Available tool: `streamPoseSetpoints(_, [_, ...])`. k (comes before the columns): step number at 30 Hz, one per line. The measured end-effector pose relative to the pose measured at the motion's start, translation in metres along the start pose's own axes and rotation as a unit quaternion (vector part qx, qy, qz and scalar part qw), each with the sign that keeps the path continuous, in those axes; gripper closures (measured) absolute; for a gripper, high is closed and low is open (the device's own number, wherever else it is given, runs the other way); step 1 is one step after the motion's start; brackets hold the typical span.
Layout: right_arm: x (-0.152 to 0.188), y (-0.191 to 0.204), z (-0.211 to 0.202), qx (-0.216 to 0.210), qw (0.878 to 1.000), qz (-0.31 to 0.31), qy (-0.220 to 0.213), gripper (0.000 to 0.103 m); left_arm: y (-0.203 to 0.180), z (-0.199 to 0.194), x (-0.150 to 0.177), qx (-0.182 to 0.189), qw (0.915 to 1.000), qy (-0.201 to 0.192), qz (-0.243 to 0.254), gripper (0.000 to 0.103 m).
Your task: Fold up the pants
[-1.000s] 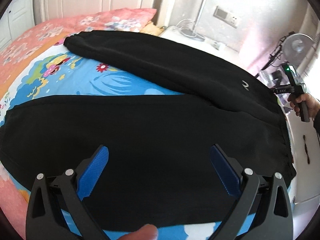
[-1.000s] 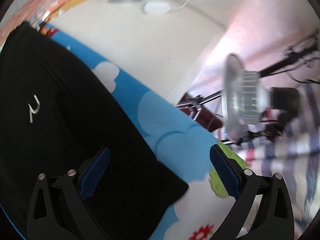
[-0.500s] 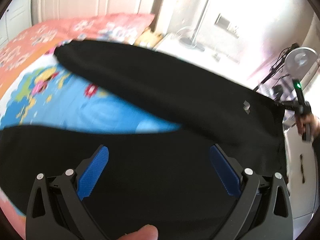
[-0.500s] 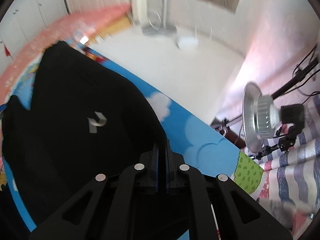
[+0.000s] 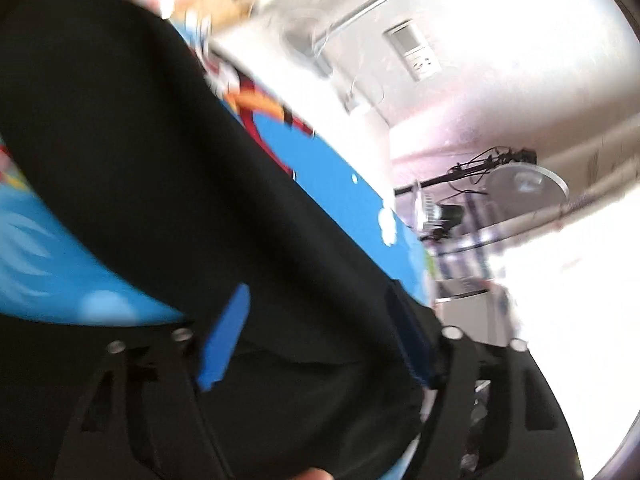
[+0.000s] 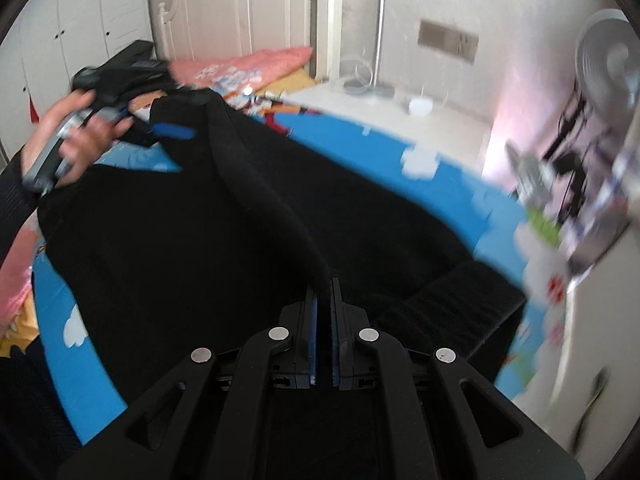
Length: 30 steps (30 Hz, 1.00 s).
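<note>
Right gripper (image 6: 323,300): went from wide to clamped on a lifted fold of the pants (image 6: 200,220).
Left gripper (image 5: 316,336): jaws closing over the fabric.
Pants: on the bed (image 6: 360,148), now gathered.
Meaning: fold starting.

Black pants (image 6: 208,220) on cartoon-sheeted bed (image 6: 460,184)

Left wrist view is smeared by motion blur: edges of the black pants (image 5: 168,168) and print of the bed sheet (image 5: 332,184) can't be read. Right pad of left claw (image 5: 316,338) is half lost against the dark cloth, so contact w/ fabric can't be told. In right wrist view, lamp and stands (image 6: 572,168) at right edge are blurred; pants are cut off by lower-left edge.
</note>
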State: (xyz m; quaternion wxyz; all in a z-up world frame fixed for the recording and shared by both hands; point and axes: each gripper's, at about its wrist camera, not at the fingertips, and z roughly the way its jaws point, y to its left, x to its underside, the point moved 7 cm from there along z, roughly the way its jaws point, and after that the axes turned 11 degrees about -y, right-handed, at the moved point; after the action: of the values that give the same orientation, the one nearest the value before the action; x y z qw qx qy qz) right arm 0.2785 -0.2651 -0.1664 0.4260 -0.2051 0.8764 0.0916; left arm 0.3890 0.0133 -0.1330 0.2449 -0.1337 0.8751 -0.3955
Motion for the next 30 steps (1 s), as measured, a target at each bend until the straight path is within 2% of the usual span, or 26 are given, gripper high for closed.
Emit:
streamPoseSetpoints(3, [0.01, 0.007, 0.001, -0.003, 1.0, 0.019, -0.002, 0.097, 0.006, 0.026, -0.004, 0.013, 0.9987, 0.03, -0.04, 0.043])
streamPoseSetpoints(6, [0.006, 0.005, -0.005, -0.001, 0.999, 0.034, -0.016, 0.097, 0.014, 0.044, 0.011, -0.019, 0.9957, 0.061, -0.067, 0.046])
streamPoseSetpoints(8, [0.006, 0.006, -0.007, -0.003, 0.999, 0.038, -0.021, 0.097, 0.015, 0.044, 0.018, -0.031, 0.9947, 0.058, -0.079, 0.049])
streamPoseSetpoints(10, [0.005, 0.007, -0.006, -0.003, 0.999, 0.037, -0.023, 0.097, 0.011, 0.042, 0.021, -0.012, 0.9949, 0.05, -0.086, 0.049])
streamPoseSetpoints(14, [0.004, 0.007, -0.009, -0.007, 0.998, 0.05, -0.028, 0.097, 0.008, 0.062, 0.026, -0.005, 0.992, 0.07, -0.105, 0.049])
streamPoseSetpoints(15, [0.006, 0.005, -0.008, -0.006, 0.997, 0.07, -0.027, 0.096, 0.006, 0.066, 0.026, 0.004, 0.9918, 0.069, -0.107, 0.054])
streamPoseSetpoints(17, [0.01, 0.0, -0.008, -0.002, 0.994, 0.111, -0.019, 0.093, 0.005, 0.073, 0.026, 0.009, 0.9916, 0.072, -0.107, 0.084])
streamPoseSetpoints(18, [0.013, -0.001, -0.012, 0.002, 0.991, 0.135, -0.019, 0.083, 0.002, 0.076, 0.025, 0.016, 0.9909, 0.076, -0.11, 0.094])
streamPoseSetpoints(19, [0.016, -0.003, -0.019, 0.005, 0.986, 0.163, -0.024, 0.064, -0.003, 0.077, 0.026, 0.016, 0.9917, 0.074, -0.104, 0.094])
streamPoseSetpoints(20, [0.018, -0.006, -0.026, 0.006, 0.98, 0.195, -0.033, 0.047, -0.007, 0.077, 0.024, 0.016, 0.9933, 0.07, -0.091, 0.094])
streamPoseSetpoints(21, [0.024, -0.01, -0.036, 0.007, 0.969, 0.244, -0.045, 0.018, -0.012, 0.076, 0.022, 0.019, 0.9945, 0.065, -0.08, 0.095])
streamPoseSetpoints(23, [0.034, -0.012, -0.044, -0.006, 0.947, 0.317, -0.052, 0.017, -0.018, 0.074, 0.019, 0.026, 0.9948, 0.065, -0.074, 0.095])
streamPoseSetpoints(26, [0.05, -0.005, -0.043, -0.026, 0.909, 0.413, -0.051, 0.025, -0.024, 0.073, 0.015, 0.03, 0.9953, 0.065, -0.065, 0.095])
streamPoseSetpoints(28, [0.057, 0.004, -0.034, -0.06, 0.866, 0.491, -0.066, 0.029, -0.027, 0.073, 0.013, 0.031, 0.9956, 0.064, -0.061, 0.095])
streamPoseSetpoints(30, [0.063, 0.01, -0.022, -0.073, 0.834, 0.541, -0.076, 0.029, -0.027, 0.07, 0.013, 0.032, 0.9957, 0.064, -0.059, 0.095])
